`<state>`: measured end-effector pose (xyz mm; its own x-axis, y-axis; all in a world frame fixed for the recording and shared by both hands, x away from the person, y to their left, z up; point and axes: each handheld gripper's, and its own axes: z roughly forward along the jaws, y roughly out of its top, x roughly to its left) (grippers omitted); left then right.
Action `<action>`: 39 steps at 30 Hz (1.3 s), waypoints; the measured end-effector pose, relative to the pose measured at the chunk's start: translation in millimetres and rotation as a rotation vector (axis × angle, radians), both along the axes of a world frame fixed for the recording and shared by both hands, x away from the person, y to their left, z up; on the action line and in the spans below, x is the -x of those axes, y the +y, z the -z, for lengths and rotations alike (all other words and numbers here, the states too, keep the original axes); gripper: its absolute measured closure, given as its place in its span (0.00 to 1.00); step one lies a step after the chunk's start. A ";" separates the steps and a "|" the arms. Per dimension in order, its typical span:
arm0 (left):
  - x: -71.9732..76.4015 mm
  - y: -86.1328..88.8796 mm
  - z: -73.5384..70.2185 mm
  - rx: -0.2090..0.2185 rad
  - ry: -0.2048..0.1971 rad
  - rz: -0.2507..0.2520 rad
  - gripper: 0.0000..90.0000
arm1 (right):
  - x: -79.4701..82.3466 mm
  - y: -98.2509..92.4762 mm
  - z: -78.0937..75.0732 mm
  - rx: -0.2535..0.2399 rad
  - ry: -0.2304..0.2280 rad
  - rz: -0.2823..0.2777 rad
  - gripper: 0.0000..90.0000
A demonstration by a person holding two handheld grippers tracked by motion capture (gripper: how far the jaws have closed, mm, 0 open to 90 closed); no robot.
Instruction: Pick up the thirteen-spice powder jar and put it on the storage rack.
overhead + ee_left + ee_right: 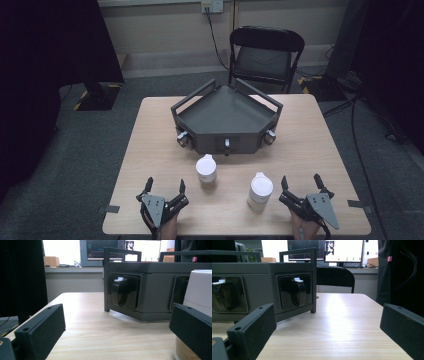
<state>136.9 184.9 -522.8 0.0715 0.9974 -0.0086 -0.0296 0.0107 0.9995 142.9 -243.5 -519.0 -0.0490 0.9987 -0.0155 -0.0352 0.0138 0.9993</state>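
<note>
Resting both claws at the table's [150,130] near edge: my left gripper [164,191] and right gripper [302,184], jaws spread wide, nothing held. Two white cups stand between them: one [206,170] just right of my left gripper, one [260,190] just left of my right. One dark tray [227,117] sits beyond, mid-table, three knobs on its front. One chair [265,57] behind.

A pale wood-grain bench [150,150] carries a dark grey angular metal tray-box [225,117] and two white-lidded round jars [206,167] [260,187] with tan contents. The left tool [164,188] and right tool [301,181] are black with grey plates.
</note>
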 end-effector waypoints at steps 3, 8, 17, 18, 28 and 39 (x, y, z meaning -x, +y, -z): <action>0.0 0.1 0.0 0.000 0.000 0.000 0.00 | 0.0 0.4 0.0 0.000 0.000 0.002 0.00; 0.0 0.0 0.0 0.000 0.000 0.000 0.00 | 0.0 0.1 0.0 0.000 0.000 0.000 0.00; 0.2 -0.6 -0.1 0.002 0.000 -0.005 0.00 | 0.1 -0.8 0.1 -0.001 0.000 -0.005 0.00; 0.0 0.7 -0.6 0.002 0.004 0.002 0.00 | 0.1 -0.7 0.0 -0.001 0.000 -0.005 0.00; -2.4 6.4 -3.3 0.022 0.020 0.028 0.00 | 0.2 -0.1 0.1 -0.001 -0.001 -0.001 0.00; -1.8 9.9 -6.5 0.043 0.017 0.045 0.00 | 0.2 -0.2 0.1 -0.002 -0.001 -0.001 0.00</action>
<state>138.7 194.8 -516.3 0.1161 0.9918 -0.0532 -0.0110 0.0548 0.9984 142.7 -243.7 -519.2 -0.0504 0.9986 -0.0136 -0.0362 0.0118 0.9993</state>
